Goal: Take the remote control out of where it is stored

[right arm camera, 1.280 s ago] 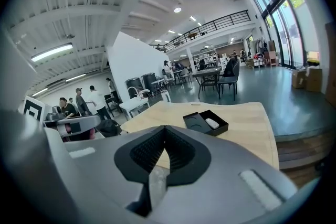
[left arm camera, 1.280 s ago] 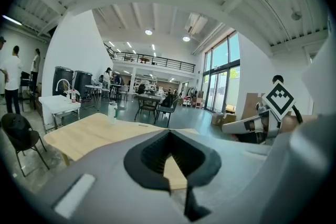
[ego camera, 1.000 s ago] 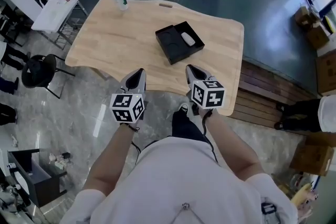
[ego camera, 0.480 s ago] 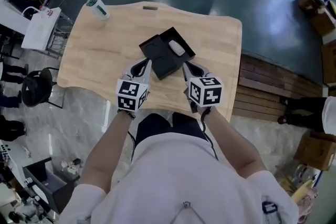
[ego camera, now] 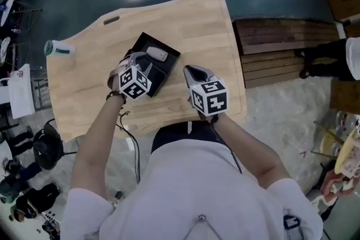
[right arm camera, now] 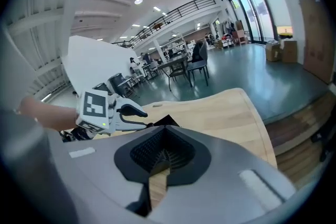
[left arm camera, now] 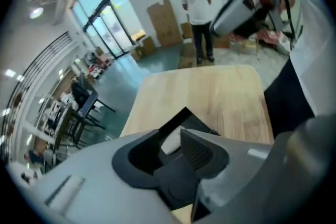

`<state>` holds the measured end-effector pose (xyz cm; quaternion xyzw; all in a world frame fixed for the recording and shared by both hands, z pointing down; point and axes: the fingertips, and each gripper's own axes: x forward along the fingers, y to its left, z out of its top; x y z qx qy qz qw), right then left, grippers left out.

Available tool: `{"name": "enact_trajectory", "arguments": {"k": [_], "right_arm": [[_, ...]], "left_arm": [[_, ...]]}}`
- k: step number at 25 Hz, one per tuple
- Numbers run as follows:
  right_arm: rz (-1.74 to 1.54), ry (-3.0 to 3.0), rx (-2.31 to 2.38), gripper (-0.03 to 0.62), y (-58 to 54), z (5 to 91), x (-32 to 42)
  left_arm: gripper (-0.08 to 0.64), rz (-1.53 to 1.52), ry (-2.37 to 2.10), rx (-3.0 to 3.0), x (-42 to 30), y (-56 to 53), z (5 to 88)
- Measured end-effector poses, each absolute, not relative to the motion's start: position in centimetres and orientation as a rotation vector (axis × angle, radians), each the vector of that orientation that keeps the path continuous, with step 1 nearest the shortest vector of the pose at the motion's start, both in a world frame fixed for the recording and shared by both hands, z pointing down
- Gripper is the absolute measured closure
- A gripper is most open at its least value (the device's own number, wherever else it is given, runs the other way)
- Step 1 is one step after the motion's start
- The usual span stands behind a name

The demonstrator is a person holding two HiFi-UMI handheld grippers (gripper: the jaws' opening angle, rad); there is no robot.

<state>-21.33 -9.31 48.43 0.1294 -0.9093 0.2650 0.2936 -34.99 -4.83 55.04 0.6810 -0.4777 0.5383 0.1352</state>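
A black open box lies on the wooden table, and a white remote control rests in its far half. My left gripper hovers over the box's near half, open and empty, jaws aimed at the remote. In the left gripper view the remote shows in the gap of that gripper, beyond the tips, with the box behind. My right gripper is shut and empty over bare table right of the box. The right gripper view shows its pads together and the left gripper beside the box.
A green-and-white can lies near the table's far left edge. A wooden bench platform runs along the table's right side. A person stands past the table by cardboard boxes. A black chair stands at the left.
Both grippers have moved forward from the table's near edge. The left one has opened and now sits over the box; the right one stays shut beside it.
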Motion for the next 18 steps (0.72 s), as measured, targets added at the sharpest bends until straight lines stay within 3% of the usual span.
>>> {"name": "enact_trajectory", "arguments": {"k": [5,18], "right_arm": [[0.797,-2.338,0.501,0.566,-11.4,51.8,-19.0],[0.999,-2.218,0.778,0.566,-14.1,57.3,-14.5]], "left_arm": [[0.408,1.9,-0.856,2.044,-36.0,-7.5,64.3],[0.348,2.052,-0.306,1.986,-37.7,-7.7,74.1]]}}
